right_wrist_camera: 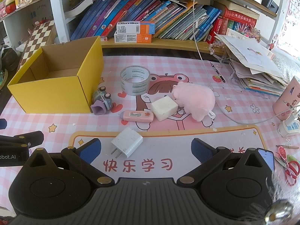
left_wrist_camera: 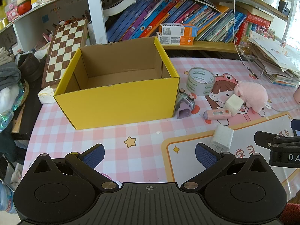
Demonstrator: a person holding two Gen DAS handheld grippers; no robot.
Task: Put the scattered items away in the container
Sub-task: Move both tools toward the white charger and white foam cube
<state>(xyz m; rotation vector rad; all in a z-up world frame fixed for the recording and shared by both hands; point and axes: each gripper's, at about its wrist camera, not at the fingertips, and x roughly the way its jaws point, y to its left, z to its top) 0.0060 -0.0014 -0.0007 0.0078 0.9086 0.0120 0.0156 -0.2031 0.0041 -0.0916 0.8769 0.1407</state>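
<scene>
An empty yellow cardboard box (left_wrist_camera: 120, 101) (right_wrist_camera: 50, 95) stands open on the pink checked mat. To its right lie a grey toy car (right_wrist_camera: 102, 101) (left_wrist_camera: 184, 103), a roll of clear tape (right_wrist_camera: 135, 82) (left_wrist_camera: 200, 81), a pink plush pig (right_wrist_camera: 195, 99) (left_wrist_camera: 251, 93), a white block (right_wrist_camera: 164, 107) (left_wrist_camera: 233, 104), a pink flat case (right_wrist_camera: 137, 115) (left_wrist_camera: 217, 114) and a white plug charger (right_wrist_camera: 127, 143) (left_wrist_camera: 222, 137). My left gripper (left_wrist_camera: 149, 155) is open and empty, in front of the box. My right gripper (right_wrist_camera: 146, 150) is open and empty, just behind the charger.
A shelf of books (right_wrist_camera: 150, 13) runs along the back. A chessboard (left_wrist_camera: 63, 50) leans left of the box. A paper pile (right_wrist_camera: 258, 67) sits at the right, with a white cable (right_wrist_camera: 234, 120), power strip (right_wrist_camera: 289, 127), phone (right_wrist_camera: 266, 157) and red scissors (right_wrist_camera: 292, 168).
</scene>
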